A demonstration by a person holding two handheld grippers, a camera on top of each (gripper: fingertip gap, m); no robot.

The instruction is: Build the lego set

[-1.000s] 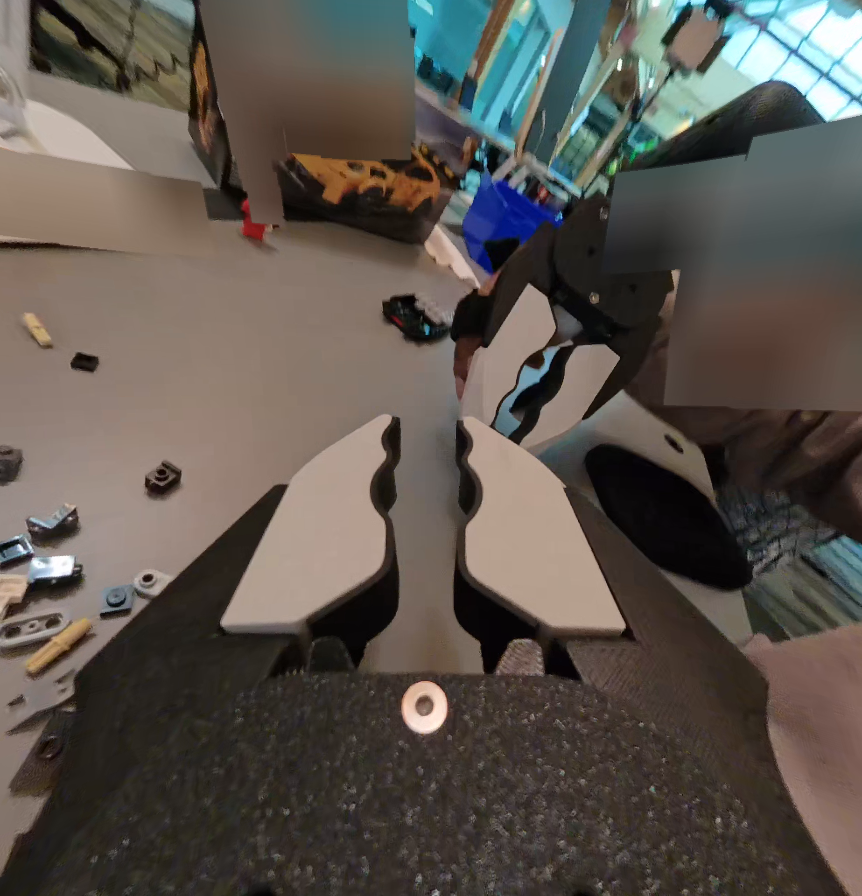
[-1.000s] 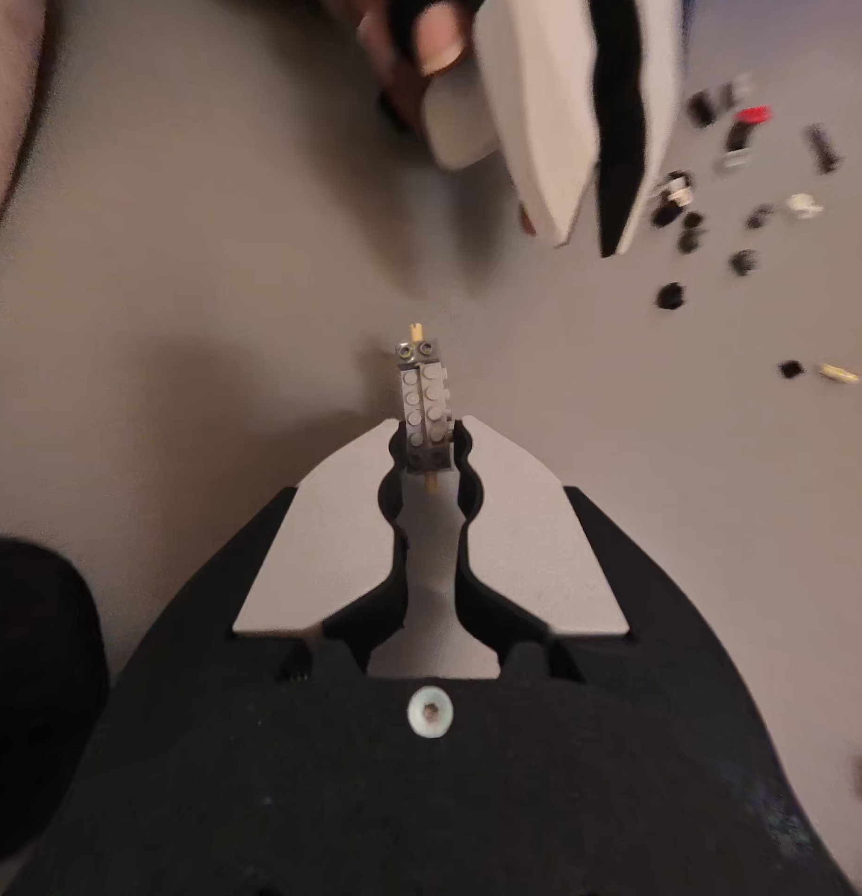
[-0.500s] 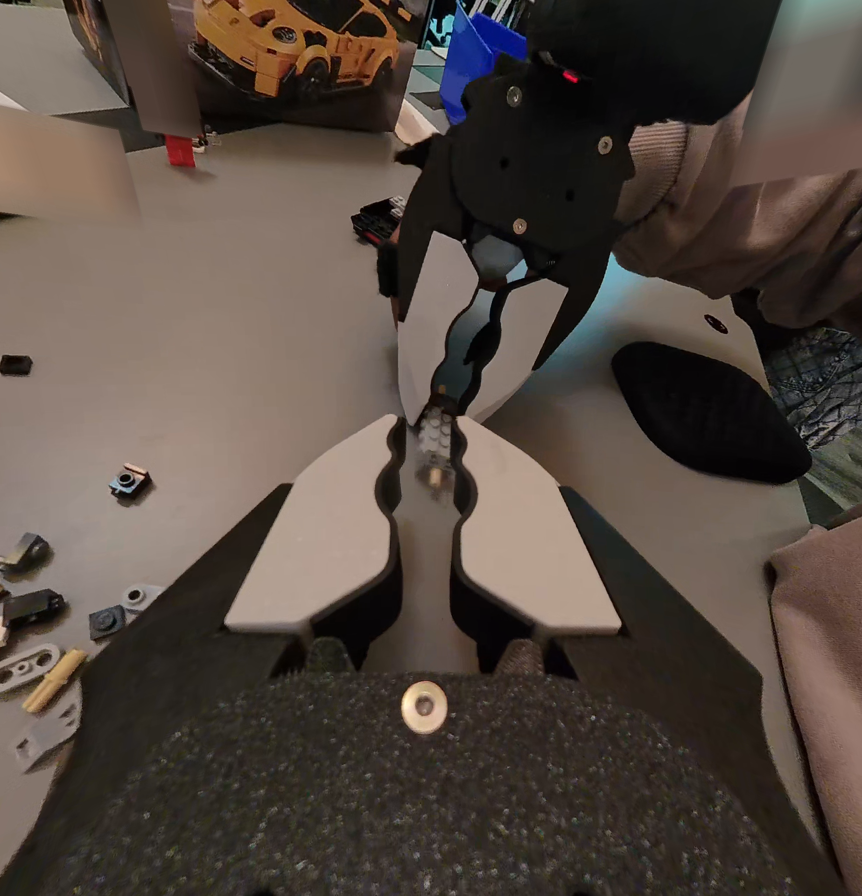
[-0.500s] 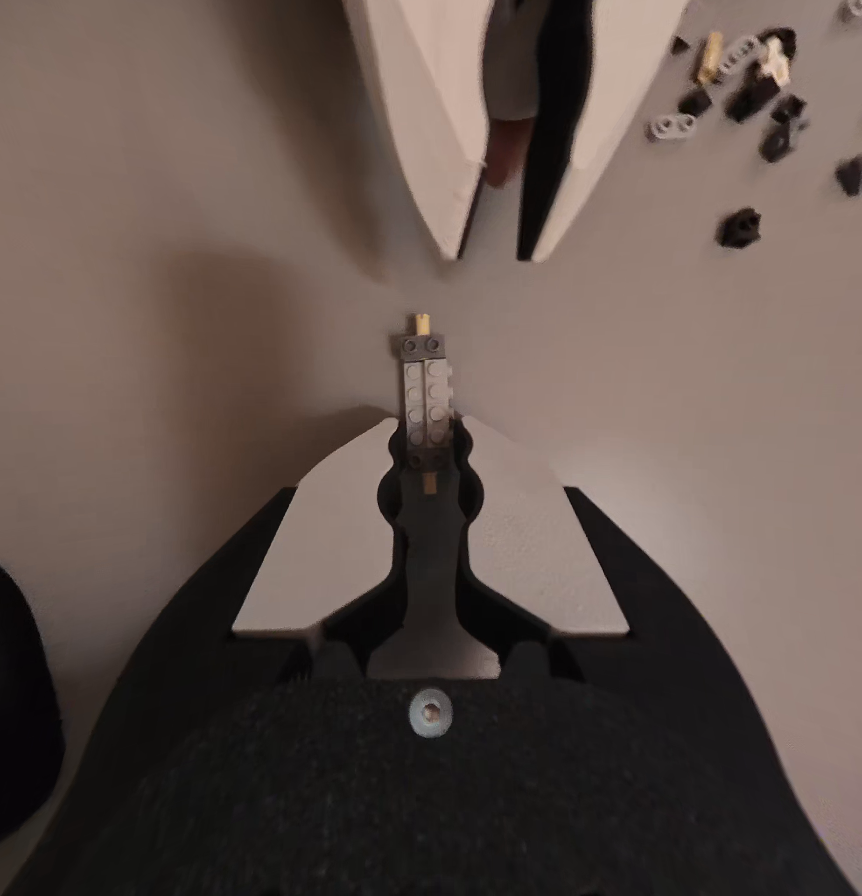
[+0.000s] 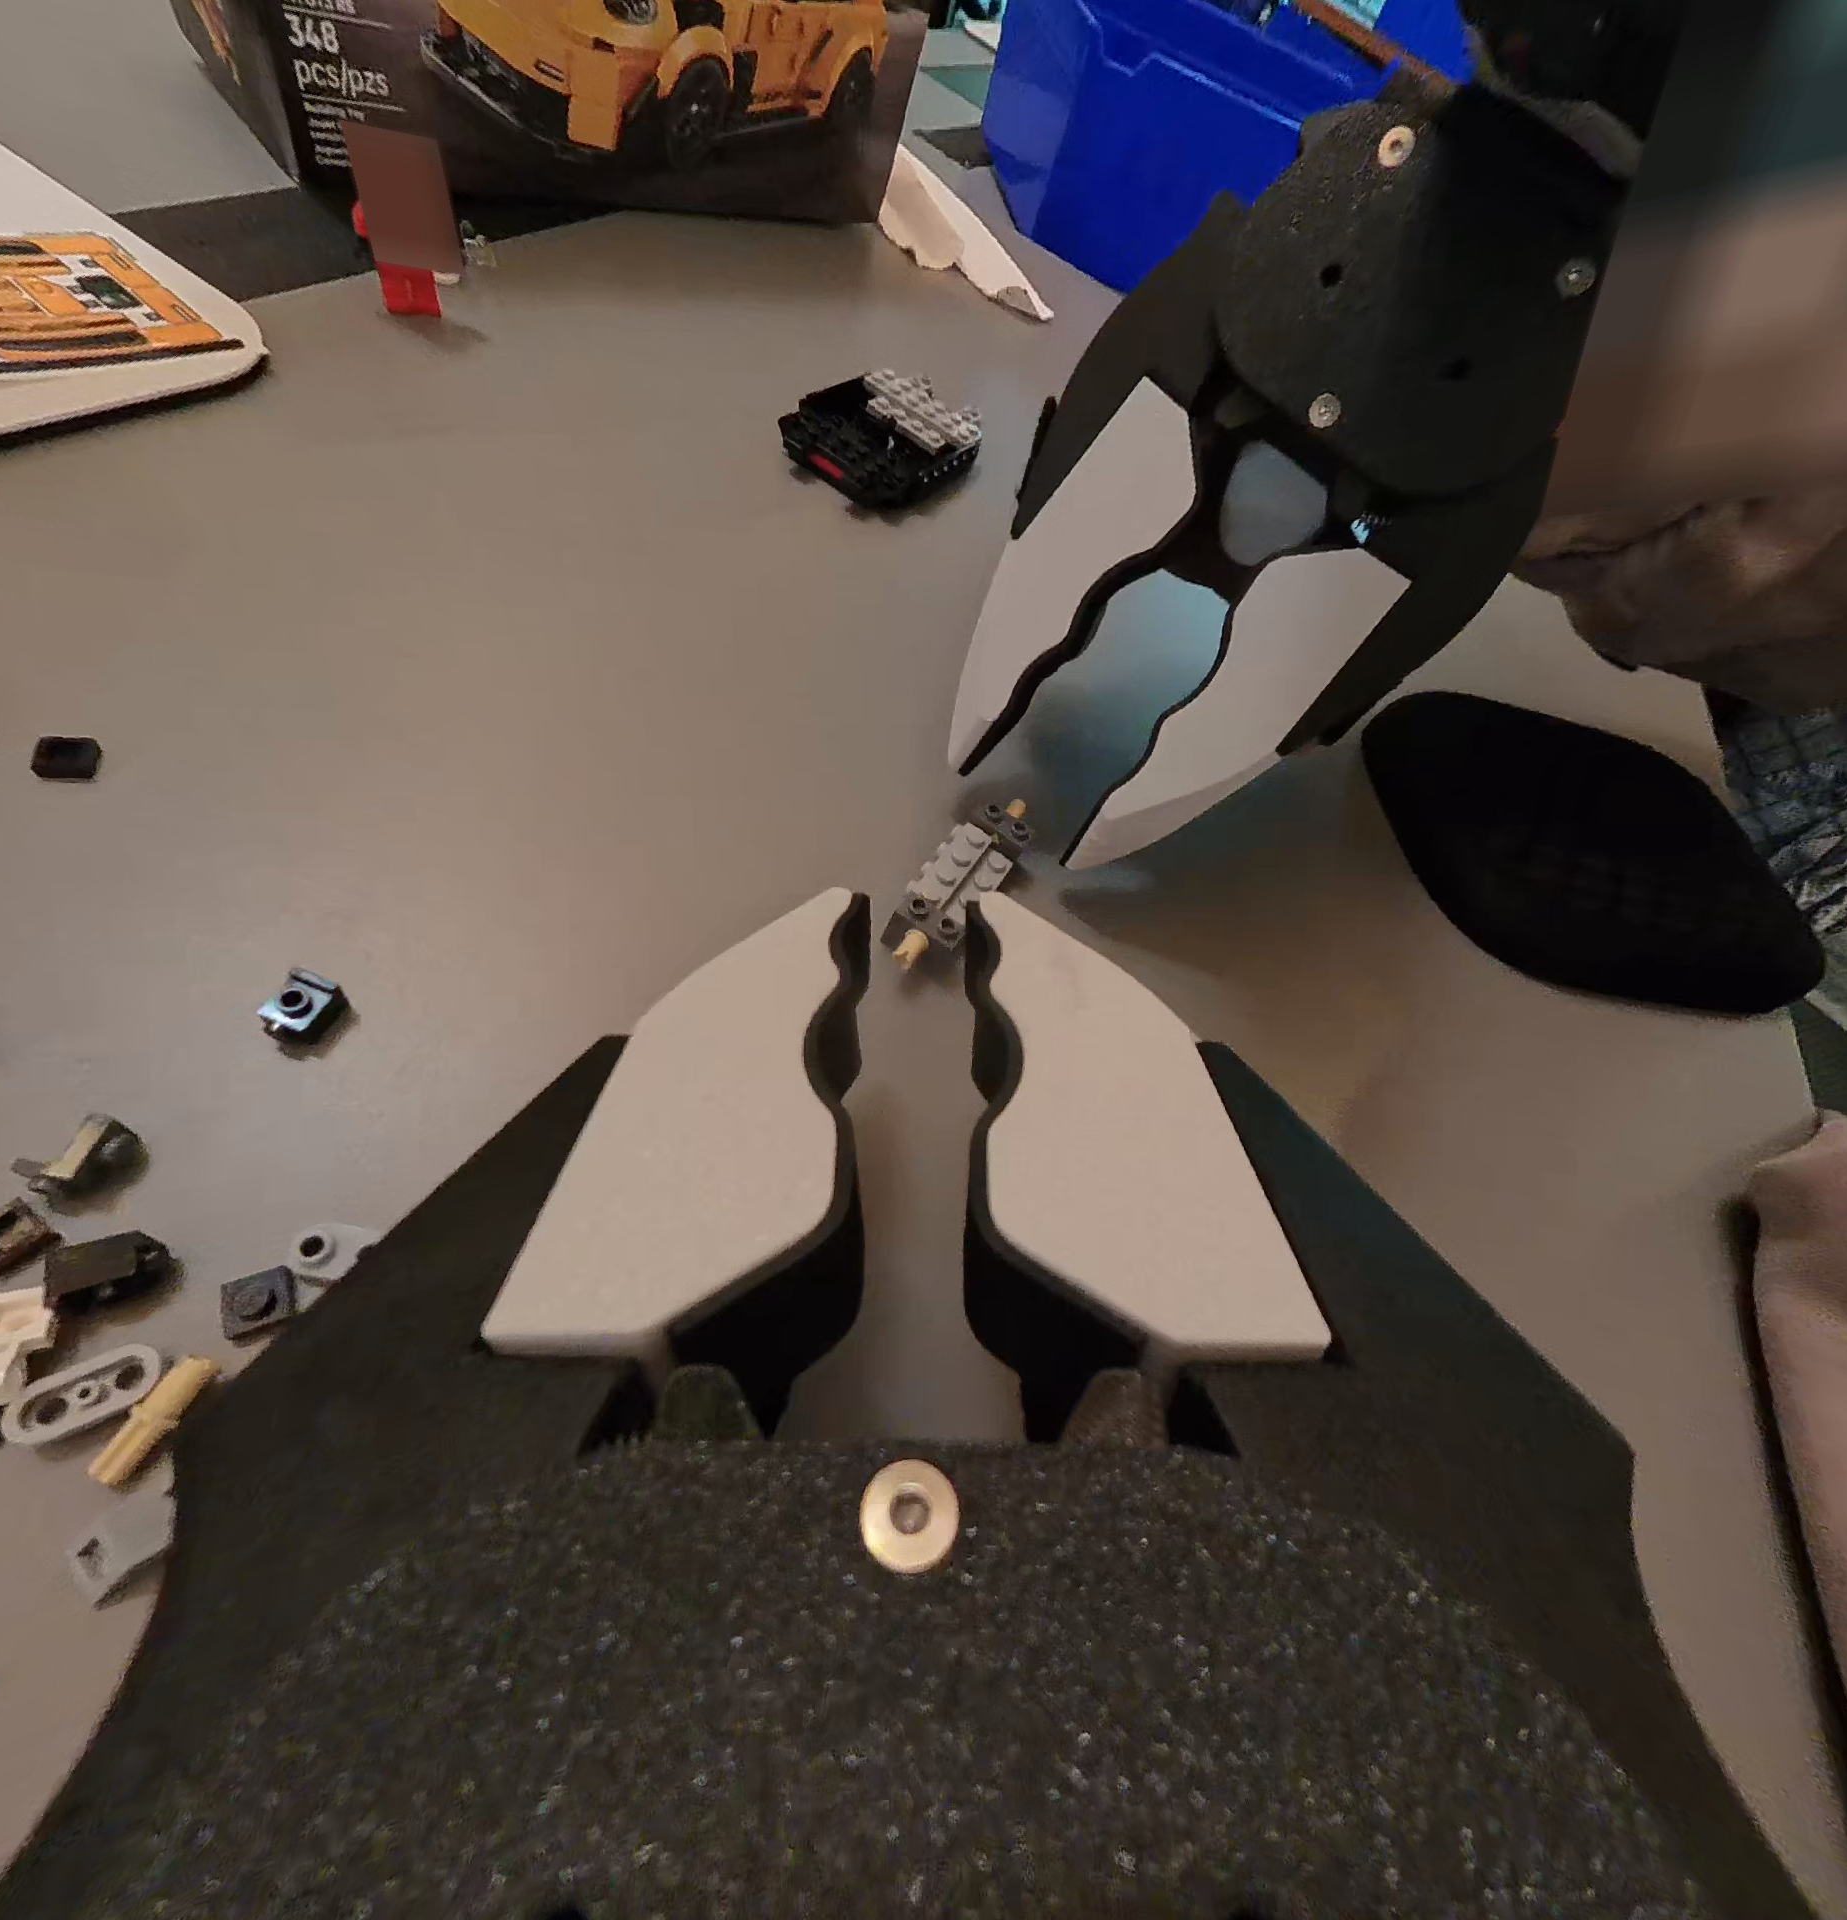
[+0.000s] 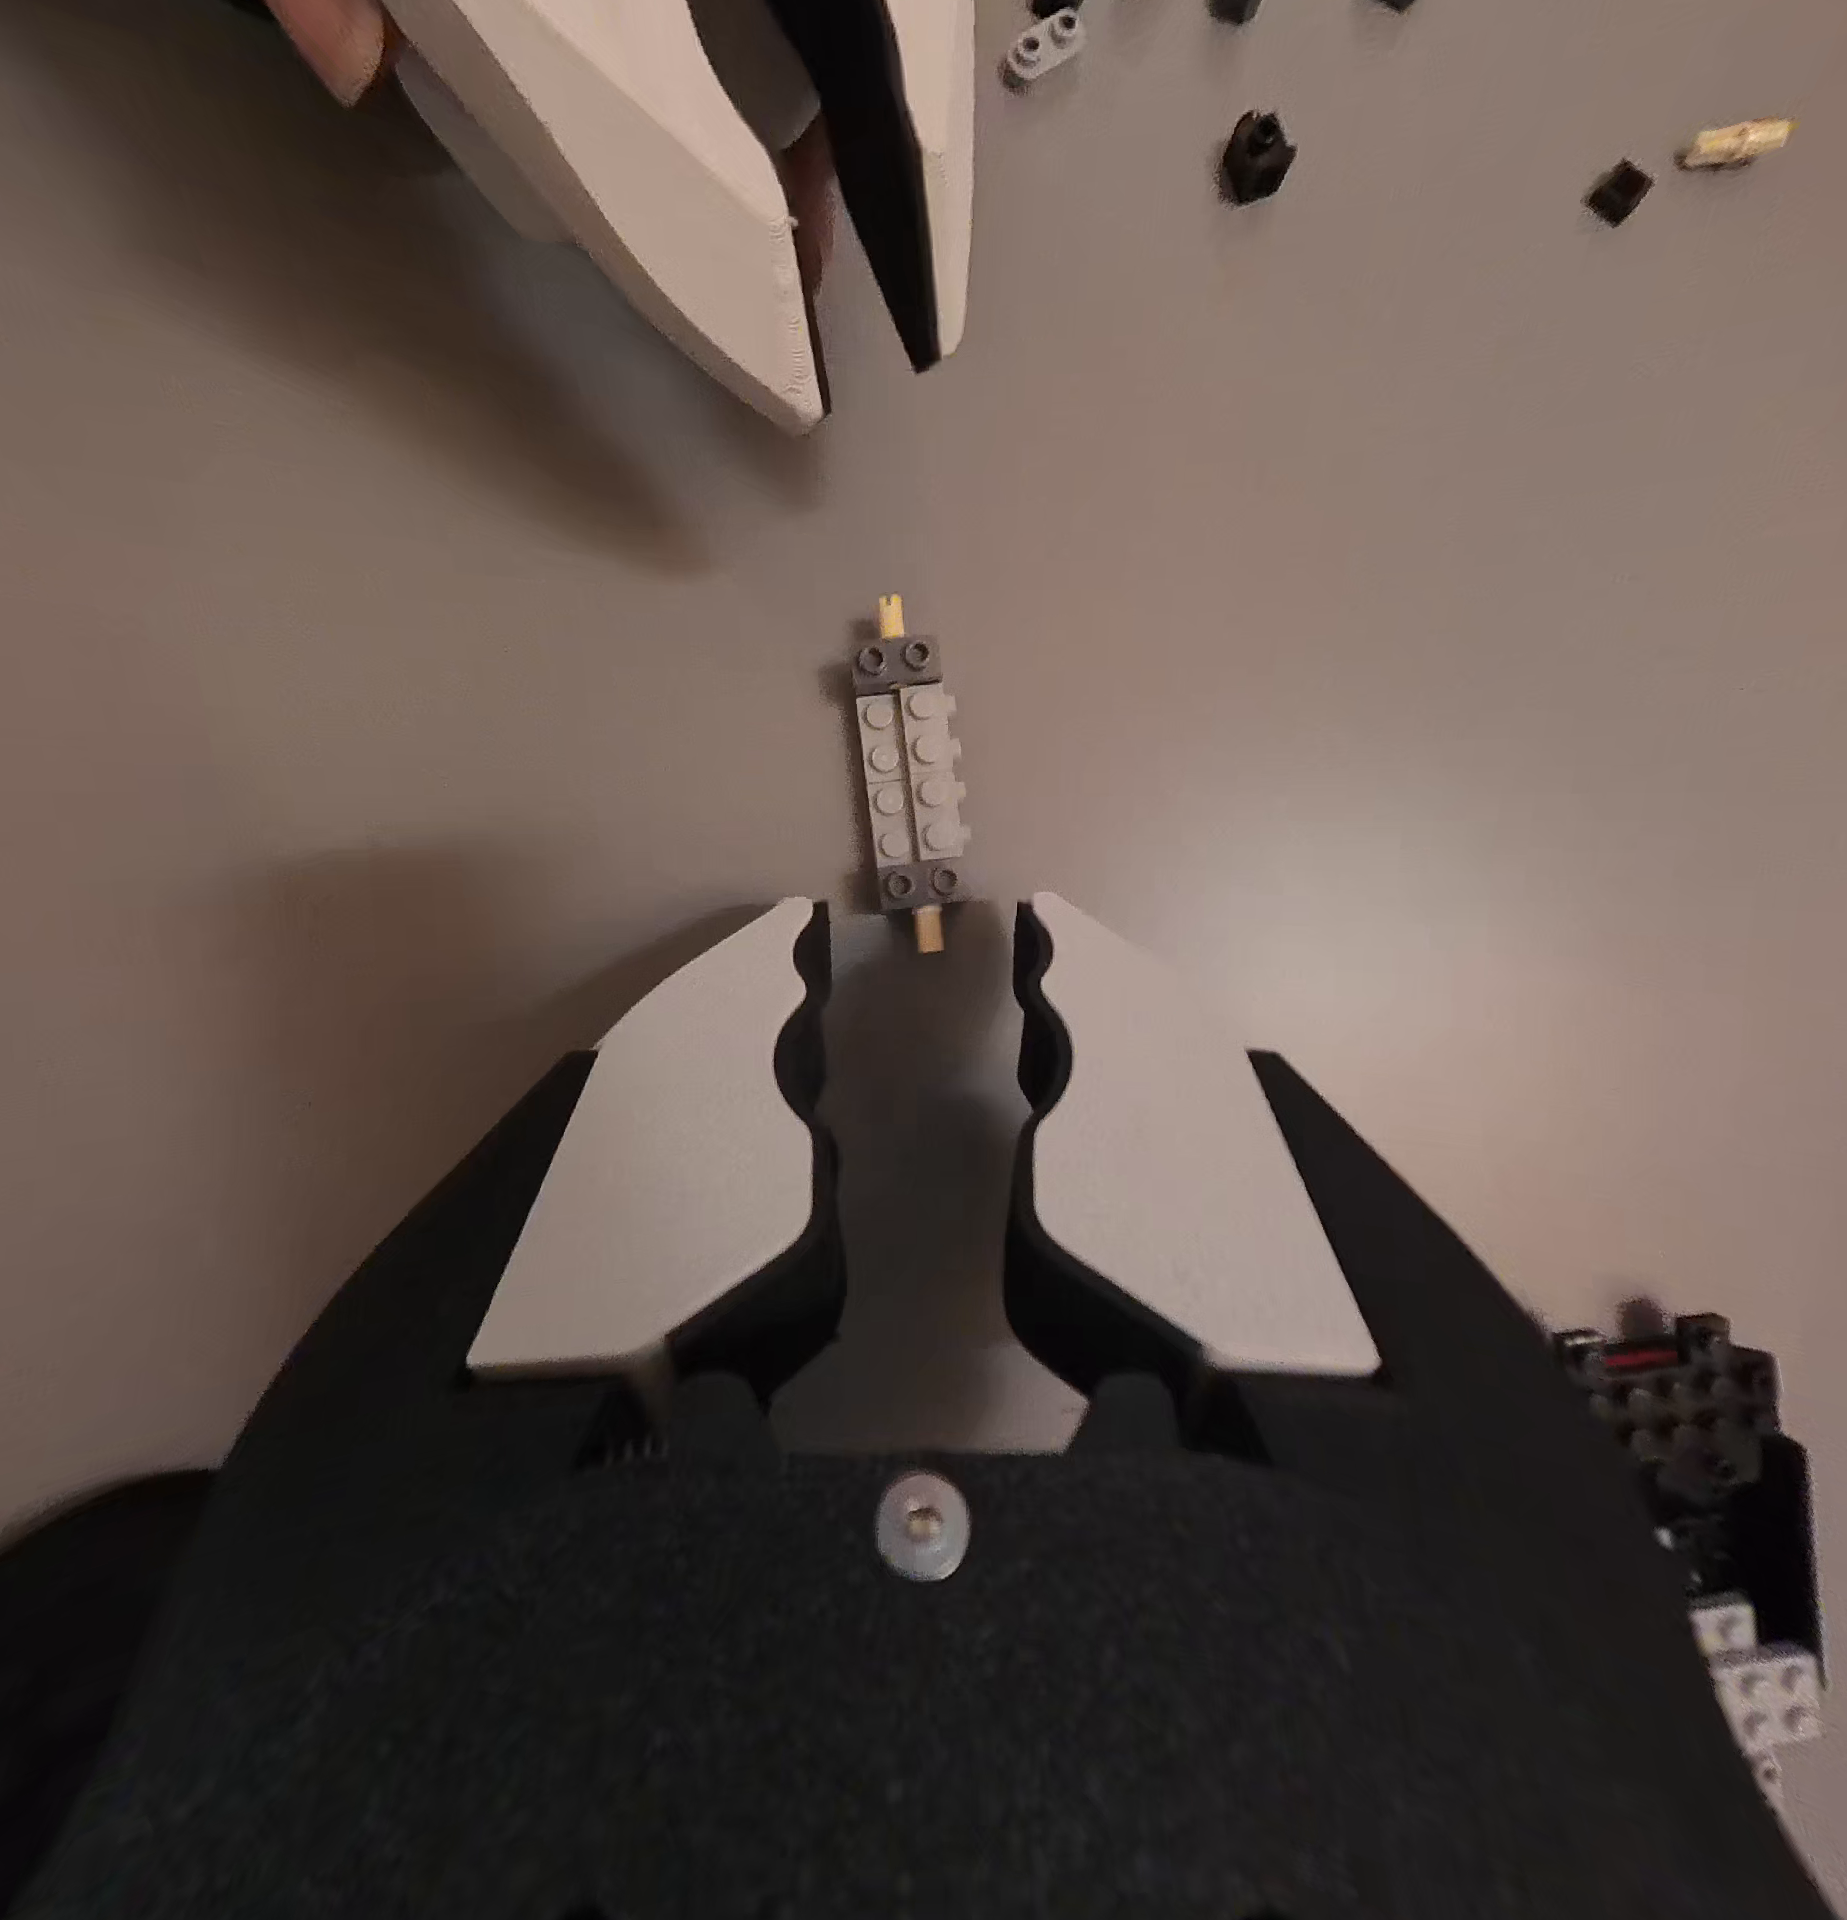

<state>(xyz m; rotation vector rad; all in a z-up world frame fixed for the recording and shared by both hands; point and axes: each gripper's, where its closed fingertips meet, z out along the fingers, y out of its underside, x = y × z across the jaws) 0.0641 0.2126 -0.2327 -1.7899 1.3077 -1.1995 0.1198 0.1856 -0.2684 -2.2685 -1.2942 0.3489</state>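
A small grey axle assembly (image 5: pixel 960 873) with tan pins at both ends lies flat on the grey table (image 5: pixel 586 644). My left gripper (image 5: pixel 914 914) is a little open and empty, its fingertips just short of the assembly's near end. My right gripper (image 6: pixel 921 914) is open and empty, its tips either side of the assembly's near tan pin. The assembly also shows in the right wrist view (image 6: pixel 914 769). The two grippers face each other across it: the right gripper shows in the left wrist view (image 5: pixel 1018 816), the left gripper in the right wrist view (image 6: pixel 867 395).
A black partly built chassis (image 5: pixel 883 442) sits further back, beside my right gripper (image 6: pixel 1708 1455). Several loose pieces (image 5: pixel 88 1299) lie at the left. A set box (image 5: pixel 628 94), a blue bin (image 5: pixel 1158 135) and a booklet (image 5: pixel 67 312) stand behind. A black pad (image 5: pixel 1584 852) lies right. There is about 8 centimeters between the tips of the two grippers.
My right gripper has opened and let go of the grey assembly, which now lies on the table. It has drawn back a little. My left gripper has come in close to the assembly.
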